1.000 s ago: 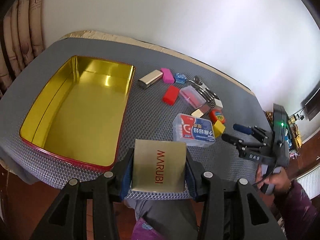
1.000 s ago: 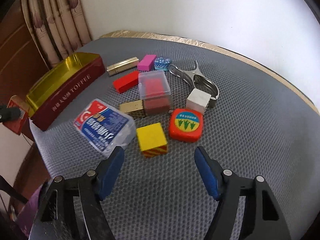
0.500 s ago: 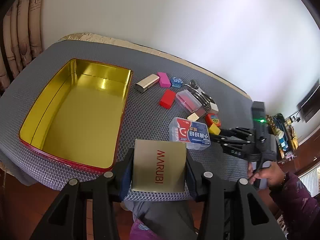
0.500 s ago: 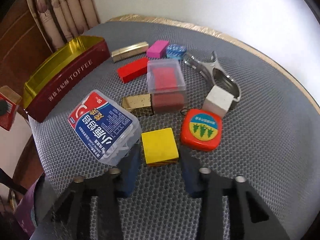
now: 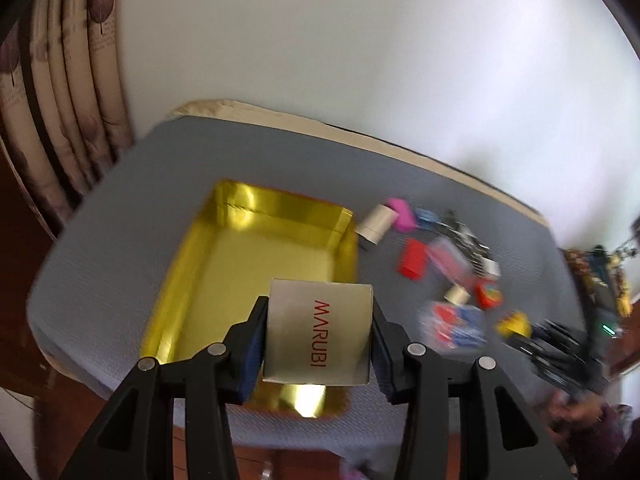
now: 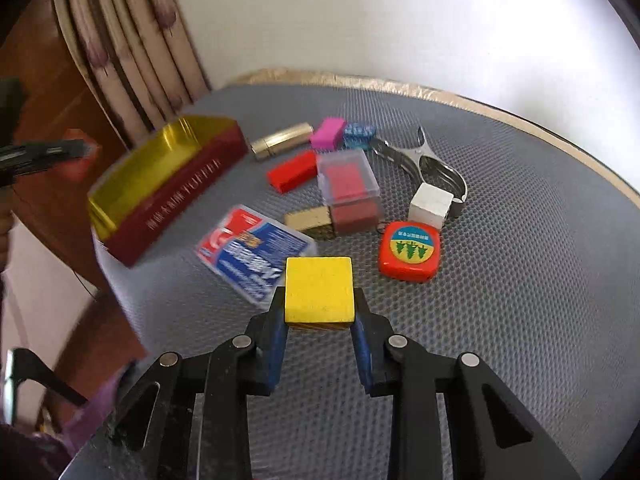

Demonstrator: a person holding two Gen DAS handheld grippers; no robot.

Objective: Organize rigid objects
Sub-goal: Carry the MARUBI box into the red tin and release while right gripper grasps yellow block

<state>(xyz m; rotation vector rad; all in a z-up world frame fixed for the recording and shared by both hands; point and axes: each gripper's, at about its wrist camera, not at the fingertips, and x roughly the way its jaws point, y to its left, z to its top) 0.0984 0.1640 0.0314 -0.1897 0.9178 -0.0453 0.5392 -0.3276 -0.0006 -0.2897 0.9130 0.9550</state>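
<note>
So the left gripper (image 5: 318,344) had a silver MARUBI box (image 5: 319,339) squeezed between its blue pads, and from the left wrist view that box sat over the near end of the gold-lined tin (image 5: 256,280), whose inside showed bare. Hard to say how high above it, the whole shot was smeary.

Right gripper (image 6: 319,330) had its jaws clamped on a yellow block (image 6: 319,289), one pad pressed on each side. The block looked clear of the grey mesh mat (image 6: 520,320).

Everything else was lying loose on the mat: a clear plastic box with a blue and red label (image 6: 256,256) just left of the block, an orange tape measure (image 6: 411,252) off to its right, and a white cube (image 6: 431,204) behind that, leaning up against a metal clip (image 6: 420,160). In the middle was a clear case with something red inside (image 6: 352,184), a small gold block (image 6: 310,220) touching its lower left. Further back: a red block (image 6: 294,170), a gold tube (image 6: 282,144), a pink block (image 6: 328,133) and a small blue thing (image 6: 359,134) in a row. The tin's red side (image 6: 180,196) had lettering, too blurred to read.
</note>
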